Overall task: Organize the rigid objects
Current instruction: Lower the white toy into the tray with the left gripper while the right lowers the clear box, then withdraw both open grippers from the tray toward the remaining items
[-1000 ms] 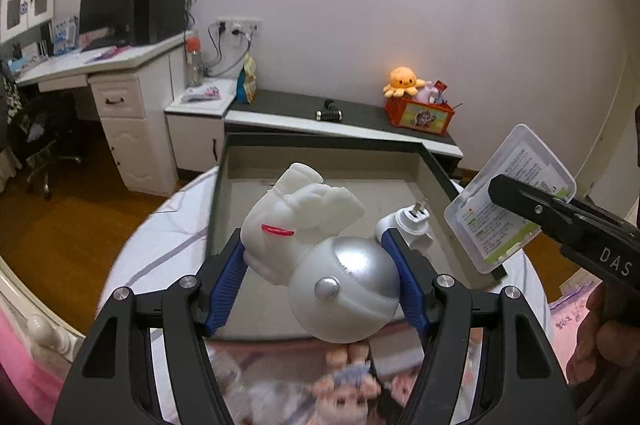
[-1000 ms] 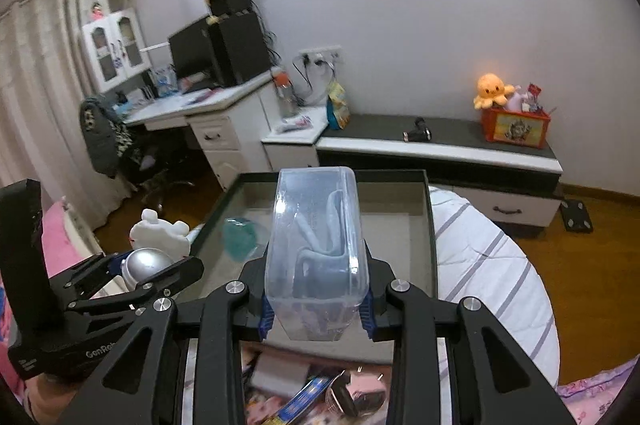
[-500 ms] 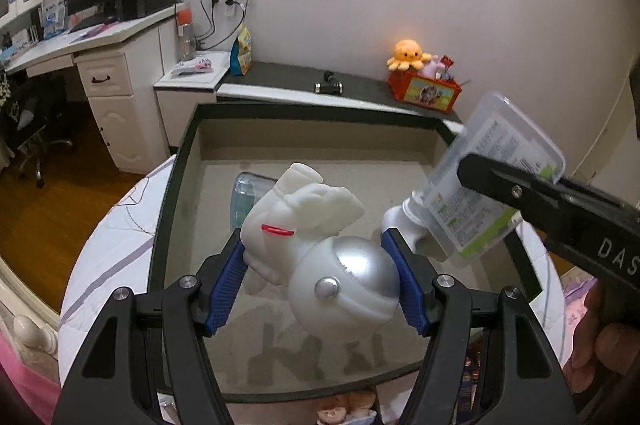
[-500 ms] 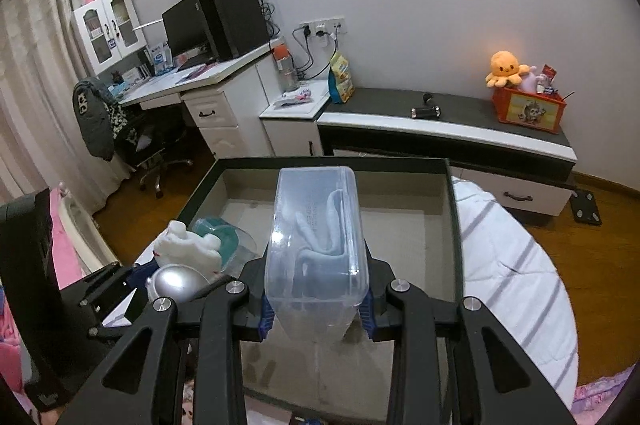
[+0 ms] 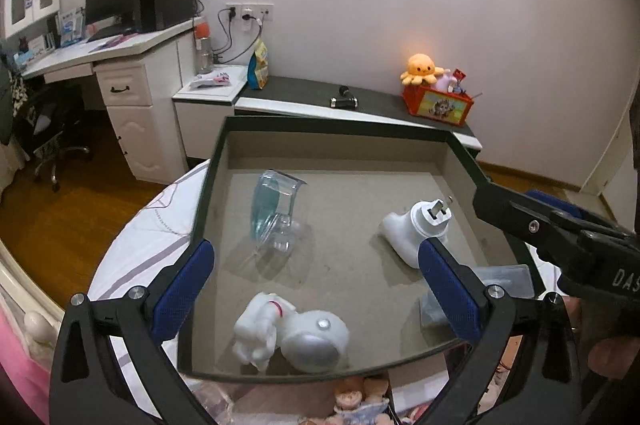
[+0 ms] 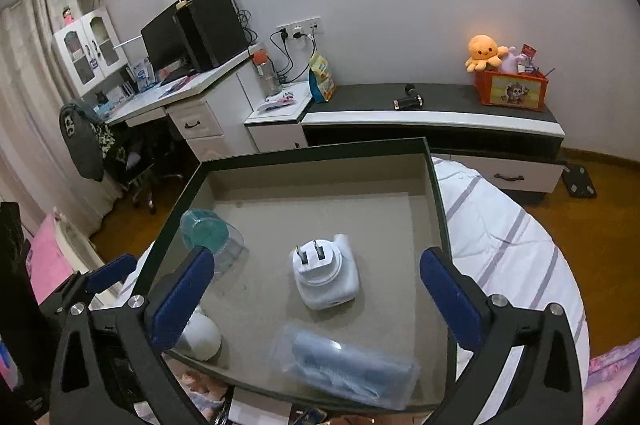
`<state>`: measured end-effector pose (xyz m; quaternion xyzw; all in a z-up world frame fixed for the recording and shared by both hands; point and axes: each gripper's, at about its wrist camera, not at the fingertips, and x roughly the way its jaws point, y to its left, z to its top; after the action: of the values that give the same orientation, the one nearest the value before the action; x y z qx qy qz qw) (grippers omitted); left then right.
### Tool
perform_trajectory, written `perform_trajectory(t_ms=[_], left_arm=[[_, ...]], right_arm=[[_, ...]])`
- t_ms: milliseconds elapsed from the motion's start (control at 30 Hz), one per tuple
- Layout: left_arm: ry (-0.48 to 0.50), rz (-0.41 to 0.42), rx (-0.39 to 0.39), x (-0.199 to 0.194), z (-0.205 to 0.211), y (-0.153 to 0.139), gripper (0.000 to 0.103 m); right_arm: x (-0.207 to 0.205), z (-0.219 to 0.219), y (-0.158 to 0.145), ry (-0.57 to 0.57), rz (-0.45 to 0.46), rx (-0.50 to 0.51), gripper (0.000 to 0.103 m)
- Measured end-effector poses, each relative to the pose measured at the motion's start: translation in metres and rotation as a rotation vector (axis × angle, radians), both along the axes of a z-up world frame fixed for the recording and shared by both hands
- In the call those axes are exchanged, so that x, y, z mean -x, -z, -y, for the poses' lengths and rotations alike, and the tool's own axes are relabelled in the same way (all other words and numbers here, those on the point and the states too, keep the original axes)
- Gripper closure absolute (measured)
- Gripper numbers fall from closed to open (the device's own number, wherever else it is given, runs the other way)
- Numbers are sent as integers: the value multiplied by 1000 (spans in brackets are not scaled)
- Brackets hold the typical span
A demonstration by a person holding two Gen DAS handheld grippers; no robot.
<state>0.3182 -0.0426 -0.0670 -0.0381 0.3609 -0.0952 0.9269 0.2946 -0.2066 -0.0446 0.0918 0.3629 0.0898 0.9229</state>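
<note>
Both of your grippers, the left gripper (image 5: pixel 316 289) and right gripper (image 6: pixel 316 295), hang with jaws spread wide and empty over the dark-rimmed shallow cardboard tray (image 6: pixel 434 193). Half a second ago each was clamped on its load. Now the white-and-silver plastic astronaut figure (image 5: pixel 294 335) lies at the tray's near-left corner and the clear plastic rectangular case (image 6: pixel 346 365) at its near edge. Dip either gripper and you could knock them against the white plug adapter (image 6: pixel 324 275) mid-tray.
</note>
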Motion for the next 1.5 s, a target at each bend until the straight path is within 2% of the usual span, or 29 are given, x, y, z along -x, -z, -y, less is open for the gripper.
perform_trajectory(t_ms=[233, 500, 767, 1133, 1500], left_arm=[[-30, 24, -1, 23, -12, -9, 0], [-55, 62, -15, 58, -19, -23, 0], [-84, 106, -27, 98, -27, -39, 0], [-107, 128, -31, 142, -41, -48, 0], [-103, 131, -22, 158, -42, -46, 0]], right_arm=[[21, 14, -10, 52, 29, -36, 0], [59, 22, -24, 90, 84, -15, 0], [94, 13, -39, 81, 140, 0, 0], [151, -4, -42, 60, 185, 40, 0], [163, -8, -40, 62, 188, 51, 0]])
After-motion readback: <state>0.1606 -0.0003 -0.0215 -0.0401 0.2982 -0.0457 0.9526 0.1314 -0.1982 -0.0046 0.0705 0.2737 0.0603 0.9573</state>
